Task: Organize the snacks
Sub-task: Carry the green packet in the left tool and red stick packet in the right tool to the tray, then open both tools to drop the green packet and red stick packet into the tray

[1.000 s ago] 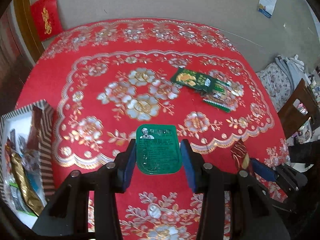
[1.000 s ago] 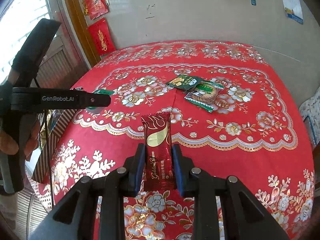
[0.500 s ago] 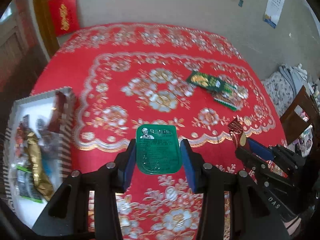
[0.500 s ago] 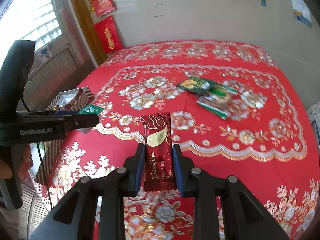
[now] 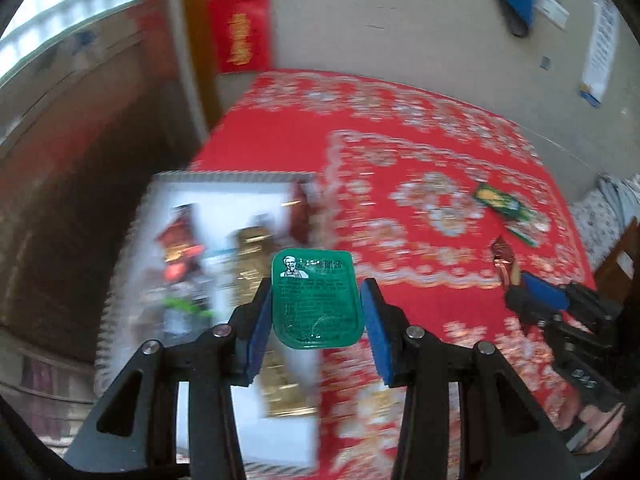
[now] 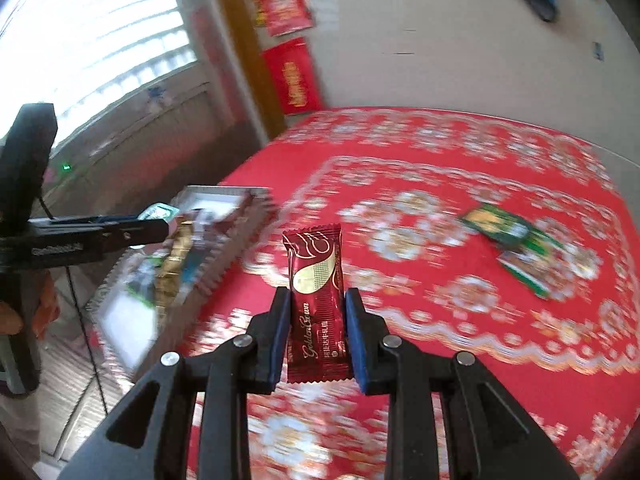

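My left gripper [image 5: 316, 312] is shut on a green sauce packet [image 5: 316, 300] and holds it in the air over the right edge of the striped snack box [image 5: 224, 178], which holds several snacks. My right gripper [image 6: 316, 316] is shut on a dark red Golden Crown snack bar [image 6: 318, 304], upright above the red tablecloth [image 6: 460, 184]. The box also shows in the right wrist view [image 6: 224, 192], left of the bar, with the left gripper [image 6: 156, 220] above it. The right gripper with its bar shows in the left wrist view [image 5: 516, 280].
Green snack packets [image 6: 508, 236] lie on the cloth at the right; they also show in the left wrist view [image 5: 504, 204]. The box sits at the table's left edge by a dark wood wall. A window and red wall hangings are behind.
Both grippers have swung left toward the snack box with their snacks held. The box is now nearer the middle of the left wrist view, under the green packet.
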